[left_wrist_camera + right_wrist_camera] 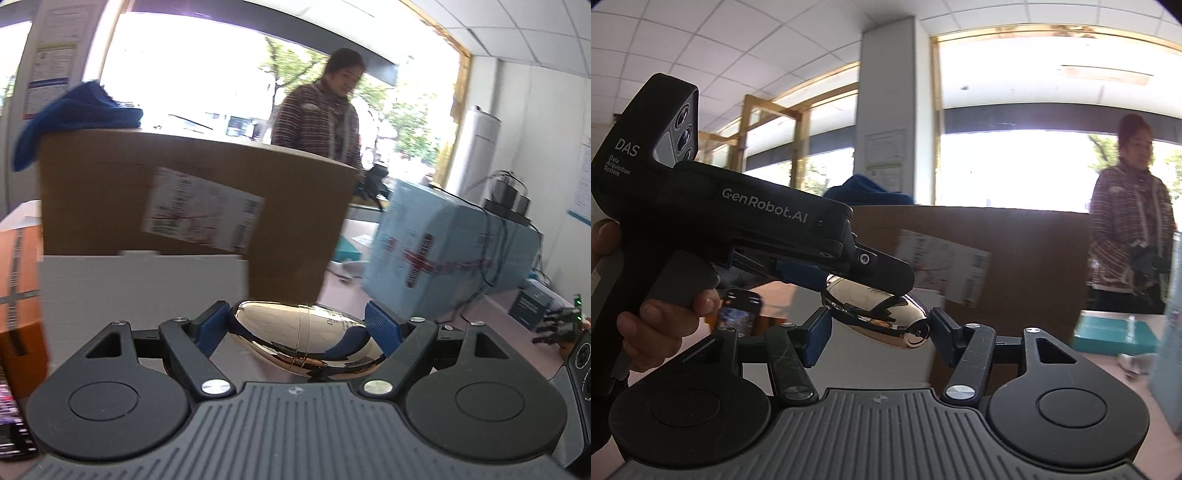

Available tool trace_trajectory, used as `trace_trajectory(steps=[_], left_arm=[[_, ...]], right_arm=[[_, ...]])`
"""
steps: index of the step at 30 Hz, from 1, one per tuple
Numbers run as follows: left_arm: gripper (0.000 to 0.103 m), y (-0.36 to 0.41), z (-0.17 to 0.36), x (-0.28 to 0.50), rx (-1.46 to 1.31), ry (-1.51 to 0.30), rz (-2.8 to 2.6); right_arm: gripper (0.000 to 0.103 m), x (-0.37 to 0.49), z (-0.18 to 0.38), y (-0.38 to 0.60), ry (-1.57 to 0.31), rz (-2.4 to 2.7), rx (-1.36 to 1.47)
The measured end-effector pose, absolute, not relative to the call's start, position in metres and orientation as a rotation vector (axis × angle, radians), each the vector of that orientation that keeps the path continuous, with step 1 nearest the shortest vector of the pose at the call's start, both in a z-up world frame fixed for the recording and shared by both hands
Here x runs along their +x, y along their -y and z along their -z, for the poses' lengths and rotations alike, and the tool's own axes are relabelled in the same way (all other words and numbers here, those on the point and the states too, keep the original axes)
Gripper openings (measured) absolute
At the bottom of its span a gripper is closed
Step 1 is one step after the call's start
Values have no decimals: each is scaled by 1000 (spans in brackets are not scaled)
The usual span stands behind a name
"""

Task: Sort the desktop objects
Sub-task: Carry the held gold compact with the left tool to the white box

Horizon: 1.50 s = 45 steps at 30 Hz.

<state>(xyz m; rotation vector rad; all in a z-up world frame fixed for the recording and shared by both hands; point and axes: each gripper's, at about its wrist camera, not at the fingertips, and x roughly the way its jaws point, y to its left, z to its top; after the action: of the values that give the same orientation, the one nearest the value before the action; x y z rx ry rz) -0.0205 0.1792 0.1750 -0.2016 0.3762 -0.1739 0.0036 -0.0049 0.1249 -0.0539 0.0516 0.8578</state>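
A shiny gold egg-shaped case (303,336) with small print on it hangs above the desk, held lengthwise between blue finger pads (212,325). My left gripper (297,326) is shut on it. In the right wrist view the left gripper (864,295), a black hand-held unit gripped by a hand (661,317), comes in from the left with the gold case (875,314) under its finger. My right gripper (881,339) stands open, its fingers on either side of the case's near end. I cannot tell whether they touch it.
A large cardboard box (184,184) with a shipping label stands close ahead, a blue cloth (74,110) on top. A white box (140,288) is in front of it, an orange box (18,295) at left, a pale blue red-cross box (443,251) at right. A person (317,118) stands behind.
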Motion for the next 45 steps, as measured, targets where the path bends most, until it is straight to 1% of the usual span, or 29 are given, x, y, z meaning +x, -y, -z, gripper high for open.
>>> trace_trajectory(steps=[10, 15, 22, 30, 40, 45], left_arm=[[78, -231, -165, -24, -237, -390, 84], [78, -245, -152, -14, -238, -419, 73], [78, -254, -134, 5, -254, -493, 75], [78, -256, -115, 23, -253, -578, 68], [78, -256, -96, 42, -247, -686, 64], [77, -260, -85, 53, -268, -743, 63]], right_arm=[[56, 5, -119, -44, -79, -936, -78], [56, 12, -112, -55, -136, -944, -76], [55, 25, -104, -60, -275, -931, -51], [55, 42, -99, -67, -494, -899, -9], [53, 56, -95, -77, -705, -860, -1], [51, 57, -94, -84, -765, -836, -43]])
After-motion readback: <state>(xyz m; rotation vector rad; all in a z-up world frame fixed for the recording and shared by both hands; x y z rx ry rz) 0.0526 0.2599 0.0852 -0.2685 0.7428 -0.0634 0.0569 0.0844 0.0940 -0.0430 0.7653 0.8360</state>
